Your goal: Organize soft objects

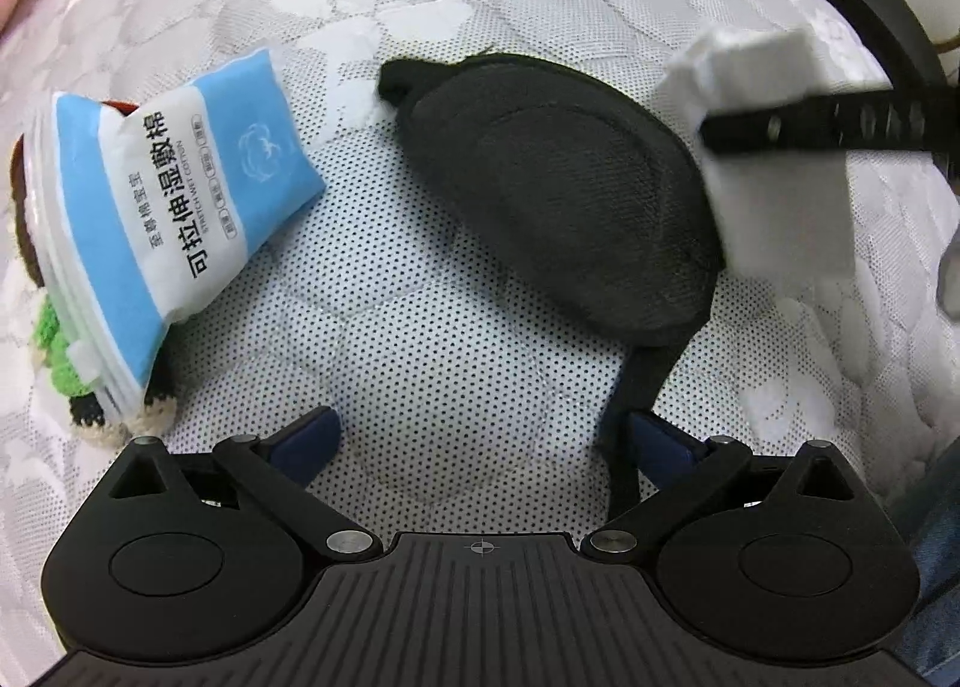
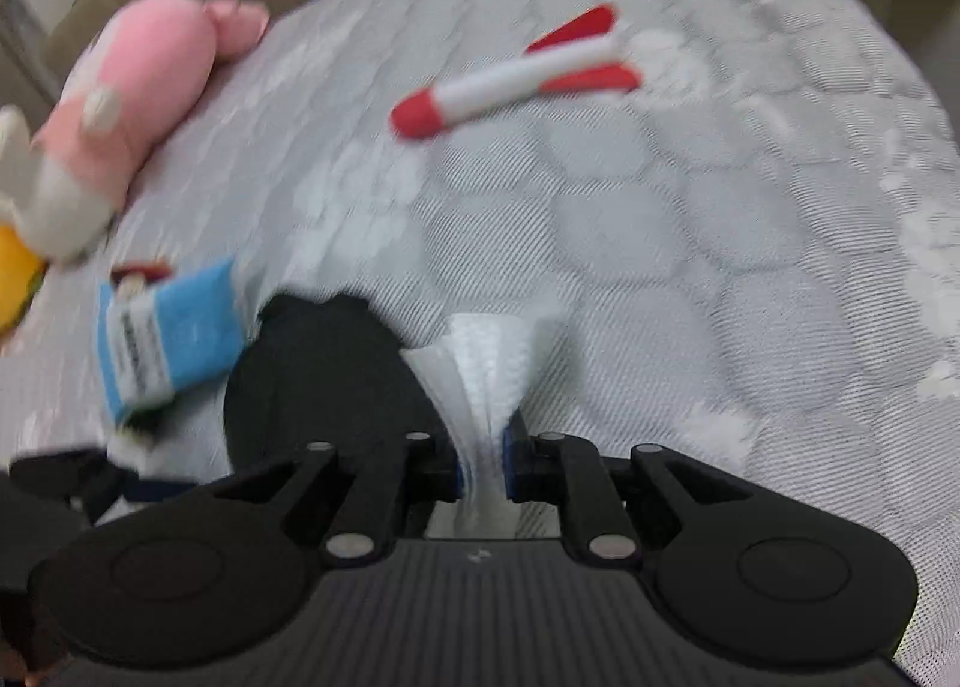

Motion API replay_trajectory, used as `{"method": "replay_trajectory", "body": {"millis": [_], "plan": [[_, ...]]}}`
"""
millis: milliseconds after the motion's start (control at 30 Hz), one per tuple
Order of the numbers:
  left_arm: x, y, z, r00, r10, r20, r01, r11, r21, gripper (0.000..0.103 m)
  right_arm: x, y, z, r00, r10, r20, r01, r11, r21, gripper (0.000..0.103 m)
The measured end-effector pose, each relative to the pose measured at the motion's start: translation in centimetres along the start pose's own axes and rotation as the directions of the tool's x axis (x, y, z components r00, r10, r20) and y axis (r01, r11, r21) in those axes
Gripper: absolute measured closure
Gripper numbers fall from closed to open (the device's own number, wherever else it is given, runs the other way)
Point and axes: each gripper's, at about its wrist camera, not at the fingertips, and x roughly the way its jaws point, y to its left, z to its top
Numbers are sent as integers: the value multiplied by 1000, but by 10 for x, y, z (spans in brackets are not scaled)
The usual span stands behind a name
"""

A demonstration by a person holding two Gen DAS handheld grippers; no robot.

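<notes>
On the bed (image 2: pixel 690 219), the right tool (image 2: pixel 485 462) pinched a white tissue pack (image 2: pixel 489 369) beside the black eye mask (image 1: pixel 558 189). Only its view showed the pink plush (image 2: pixel 138 87). The left tool (image 1: pixel 483 441) stood wide, empty.

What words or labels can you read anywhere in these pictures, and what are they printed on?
"可拉伸湿敷棉": large black characters on the blue and white cotton pad pack.
"STRETCH WET COTTON": small line beside them on the same pack.
A smaller line of characters and a row of tiny boxed labels on the pack: too small to read.
In the right wrist view the pack's print is blurred.
Nothing else carries text.
</notes>
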Motion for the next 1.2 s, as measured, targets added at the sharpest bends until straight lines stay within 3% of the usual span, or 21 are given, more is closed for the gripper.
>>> {"method": "replay_trajectory", "body": {"millis": [100, 167, 267, 333, 400, 500, 567, 667, 700, 767, 800, 867, 967, 1000, 1067, 1100, 1200], "plan": [[-6, -8, -2, 999, -17, 28, 17, 1000, 23, 0, 0, -13, 8, 999, -25, 24, 25, 999, 30, 90], [-19, -7, -2, 990, -108, 86, 105, 994, 35, 0, 8, -21, 14, 997, -69, 21, 69, 997, 32, 90], [-40, -6, -4, 941, -297, 164, 292, 955, 53, 0, 22, -31, 19, 1000, -26, -13, 27, 996, 81, 90], [-48, -16, -12, 917, -349, 191, 339, 937, 84, 0, 27, -31, 19, 998, 60, -38, -55, 992, 116, 90], [-46, -28, 2, 928, -330, 172, 315, 943, 112, 0, 31, -26, 18, 991, 117, -59, -109, 987, 120, 90], [-20, -45, 14, 967, -244, 78, 233, 964, 127, 0, 36, -18, 14, 978, 186, -98, -174, 977, 123, 90], [-9, -47, 14, 978, -202, 46, 193, 969, 153, 0, 37, -20, 12, 948, 298, -109, -275, 943, 186, 90], [-4, -56, 17, 981, -182, 60, 166, 964, 208, 0, 33, -20, 9, 851, 518, -84, -472, 826, 307, 90], [-5, -60, 18, 977, -197, 75, 176, 958, 228, 0, 28, -17, 8, 812, 580, -70, -533, 784, 319, 90], [-10, -67, 17, 959, -264, 104, 229, 936, 266, 0, 23, -7, 8, 760, 648, -55, -603, 734, 311, 88], [-11, -69, 16, 955, -280, 101, 244, 930, 275, 0, 23, -3, 8, 754, 655, -58, -612, 731, 300, 86], [-13, -75, 11, 965, -255, 67, 227, 932, 281, 0, 23, 5, 8, 742, 667, -65, -628, 727, 278, 86], [-16, -84, 5, 976, -216, 17, 202, 935, 291, 0, 27, 1, 9, 780, 621, -72, -582, 763, 281, 91], [-17, -82, 3, 983, -185, 0, 179, 948, 263, 0, 27, -2, 9, 795, 603, -70, -562, 775, 290, 89], [-20, -67, 0, 994, -102, -34, 106, 985, 135, 0, 28, -8, 9, 840, 534, -89, -495, 824, 274, 89], [-23, -56, -1, 994, -105, -37, 107, 993, 53, 0, 30, -10, 8, 860, 500, -100, -461, 847, 265, 89], [-33, -23, -2, 984, -175, -15, 169, 964, -206, 0, 36, -9, 4, 888, 435, -147, -396, 888, 235, 89]]}}
